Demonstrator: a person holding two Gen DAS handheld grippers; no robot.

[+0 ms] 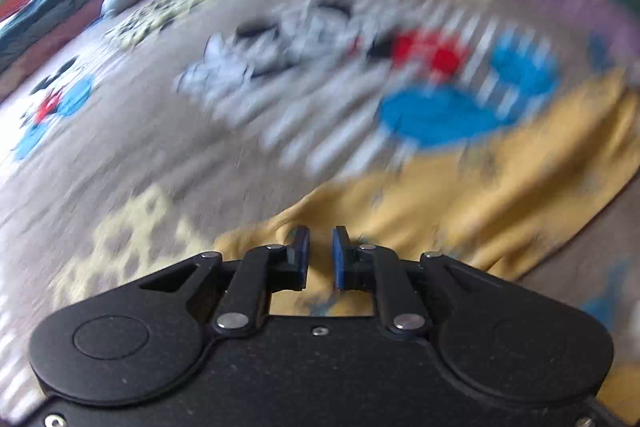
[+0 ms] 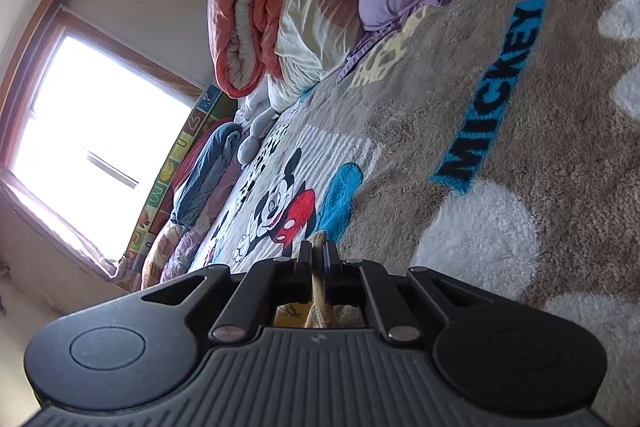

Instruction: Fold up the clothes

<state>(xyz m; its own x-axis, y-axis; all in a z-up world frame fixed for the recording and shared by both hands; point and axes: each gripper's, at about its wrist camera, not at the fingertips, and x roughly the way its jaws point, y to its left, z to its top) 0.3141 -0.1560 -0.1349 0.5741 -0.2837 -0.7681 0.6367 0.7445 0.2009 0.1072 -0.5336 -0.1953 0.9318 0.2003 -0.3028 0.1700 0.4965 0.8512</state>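
with the right gripper pinching the yellow shirt and the left gripper nearly closed over it, apparently nipping cloth, carry both edges level so the fold lands square on the bed.

Left wrist view is motion-smeared, so the blanket's cartoon print is unreadable; the yellow garment runs past the right edge; the right gripper hides most of it.
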